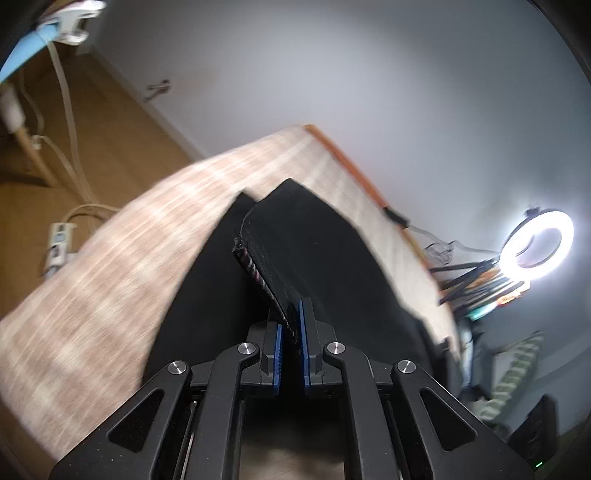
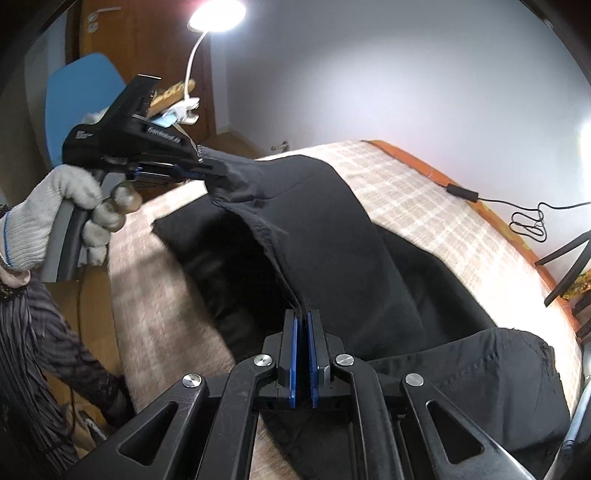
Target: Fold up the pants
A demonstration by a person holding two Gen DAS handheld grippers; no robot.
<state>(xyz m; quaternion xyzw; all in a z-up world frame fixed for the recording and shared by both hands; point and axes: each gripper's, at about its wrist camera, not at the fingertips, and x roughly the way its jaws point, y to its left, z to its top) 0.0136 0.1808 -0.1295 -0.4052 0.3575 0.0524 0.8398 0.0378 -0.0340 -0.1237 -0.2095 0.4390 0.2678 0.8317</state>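
Black pants (image 2: 332, 229) lie across a bed with a beige checked cover (image 2: 424, 192). My left gripper (image 1: 291, 321) is shut on an edge of the pants (image 1: 314, 240) and holds it lifted above the bed; it also shows in the right wrist view (image 2: 207, 170), held by a gloved hand. My right gripper (image 2: 303, 321) is shut on another edge of the same pants, so the cloth hangs stretched between the two grippers. The waistband part (image 2: 480, 369) rests on the bed at lower right.
A lit ring light (image 1: 537, 243) on a stand is to the right of the bed. A clip lamp (image 2: 218, 14) and a blue chair (image 2: 81, 85) stand at the far left. A black cable (image 2: 528, 221) lies on the orange bed edge. A power strip (image 1: 59, 240) lies on the wooden floor.
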